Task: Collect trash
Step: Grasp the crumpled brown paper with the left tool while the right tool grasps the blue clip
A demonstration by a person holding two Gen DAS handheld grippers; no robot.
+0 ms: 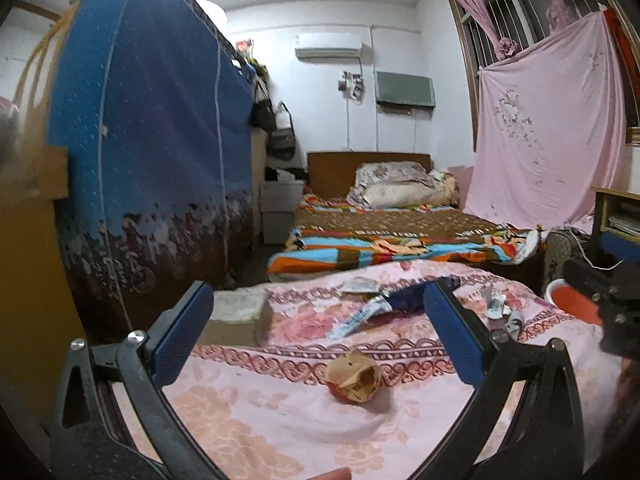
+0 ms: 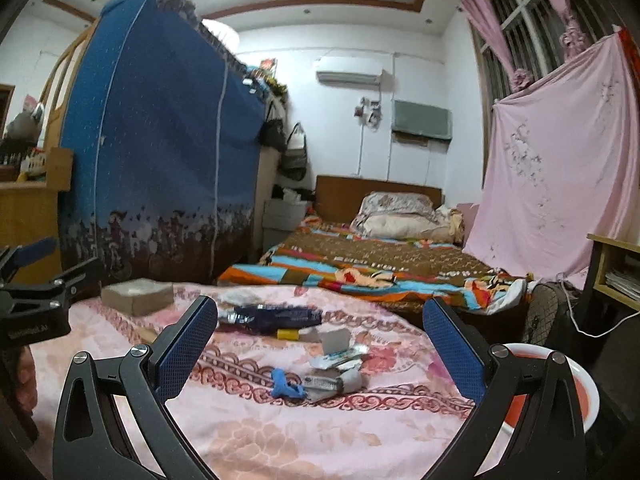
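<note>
**Claws ready over the messy bed**

While both claws hang wide apart and empty, the trash lies on the pink bed [image 1: 248,412]. A crumpled paper ball [image 1: 353,377] sits just ahead of the left claw [image 1: 316,332]. Wrappers [image 2: 336,364] and a blue scrap [image 2: 285,385] lie ahead of the right claw [image 2: 320,344]. No trash looks picked up yet. Next, a claw probably must reach down and pinch one piece.
</note>
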